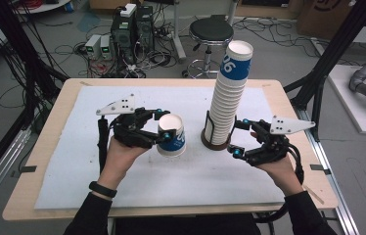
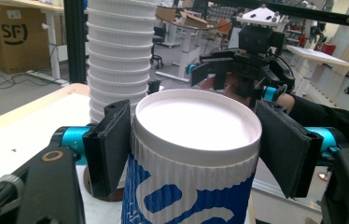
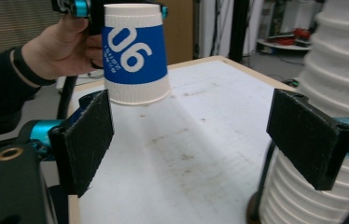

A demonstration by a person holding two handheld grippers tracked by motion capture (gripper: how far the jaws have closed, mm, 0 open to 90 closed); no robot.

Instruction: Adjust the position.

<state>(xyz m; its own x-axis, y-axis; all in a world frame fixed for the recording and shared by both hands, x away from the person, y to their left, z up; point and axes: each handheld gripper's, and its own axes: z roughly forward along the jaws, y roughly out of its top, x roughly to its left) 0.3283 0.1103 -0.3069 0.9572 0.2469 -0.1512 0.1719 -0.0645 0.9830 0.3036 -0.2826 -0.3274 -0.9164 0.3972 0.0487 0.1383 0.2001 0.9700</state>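
- Left gripper (image 1: pixel 164 128), in the high view, has its jaws closed on an upside-down blue-and-white paper cup (image 1: pixel 172 135) held above the white mat (image 1: pixel 122 171); to its right the right gripper (image 1: pixel 240 137) spreads wide beside the tall cup stack (image 1: pixel 227 98), grasping nothing.
- Left gripper view: both jaws press the cup's ribbed sides just under its white base; the stack rises ahead-left.
- Right gripper view: jaws stand wide apart and empty; the held cup hangs ahead-left, the stack just beside the right jaw.

Ribbed paper cup (image 2: pixel 196 154); matt black jaws; wooden table (image 1: pixel 49 132) edge.
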